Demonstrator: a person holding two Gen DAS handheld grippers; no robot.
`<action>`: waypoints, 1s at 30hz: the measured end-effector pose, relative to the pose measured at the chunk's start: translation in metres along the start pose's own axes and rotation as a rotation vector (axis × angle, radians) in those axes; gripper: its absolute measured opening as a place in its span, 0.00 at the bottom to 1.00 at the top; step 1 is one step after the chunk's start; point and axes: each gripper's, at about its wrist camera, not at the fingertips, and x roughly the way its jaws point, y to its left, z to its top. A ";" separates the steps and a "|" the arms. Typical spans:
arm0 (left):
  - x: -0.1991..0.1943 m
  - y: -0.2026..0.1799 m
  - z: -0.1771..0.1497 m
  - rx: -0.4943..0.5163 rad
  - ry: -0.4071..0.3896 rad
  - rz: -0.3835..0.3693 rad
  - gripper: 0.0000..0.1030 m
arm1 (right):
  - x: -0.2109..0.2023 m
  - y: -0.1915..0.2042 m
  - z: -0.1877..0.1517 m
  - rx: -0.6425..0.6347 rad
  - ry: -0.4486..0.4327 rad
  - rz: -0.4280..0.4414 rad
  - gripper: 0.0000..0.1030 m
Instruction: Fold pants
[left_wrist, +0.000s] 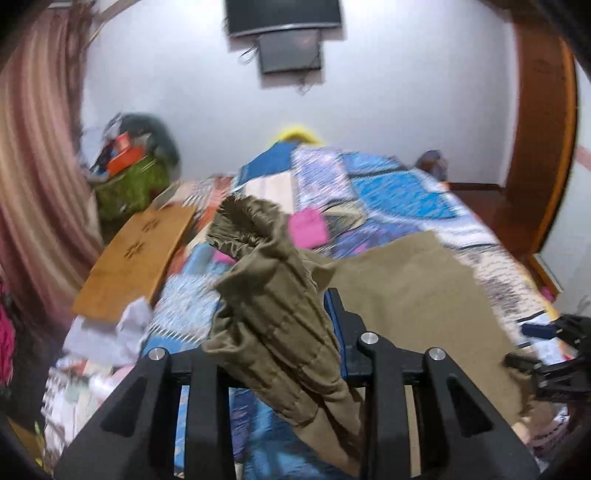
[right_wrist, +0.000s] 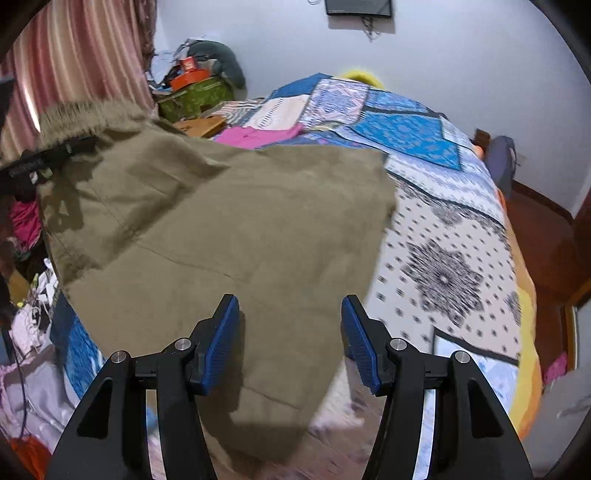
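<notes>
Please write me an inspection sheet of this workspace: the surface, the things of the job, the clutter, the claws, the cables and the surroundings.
Surface: bed with patchwork quilt, partly covered by the pants.
Job's things: olive pants, one part spread on the quilt, the waistband end lifted at the left.
Clutter: pink cloth and wooden board on the bed; green box with orange items beyond it; white laundry at the bed's left edge.
Claws: left claw shut on bunched pants fabric; right claw open above the pants, holding nothing.
Cables: loose wires under the wall screen.
Surroundings: striped curtain, white wall, wooden floor.
</notes>
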 end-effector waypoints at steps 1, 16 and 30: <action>-0.002 -0.008 0.005 0.009 -0.009 -0.024 0.29 | -0.002 -0.004 -0.003 0.005 0.003 -0.005 0.52; 0.021 -0.120 0.026 0.092 0.078 -0.333 0.28 | 0.004 -0.025 -0.021 0.076 0.022 0.035 0.54; 0.065 -0.180 -0.019 0.246 0.279 -0.423 0.33 | 0.000 -0.028 -0.023 0.089 -0.002 0.035 0.54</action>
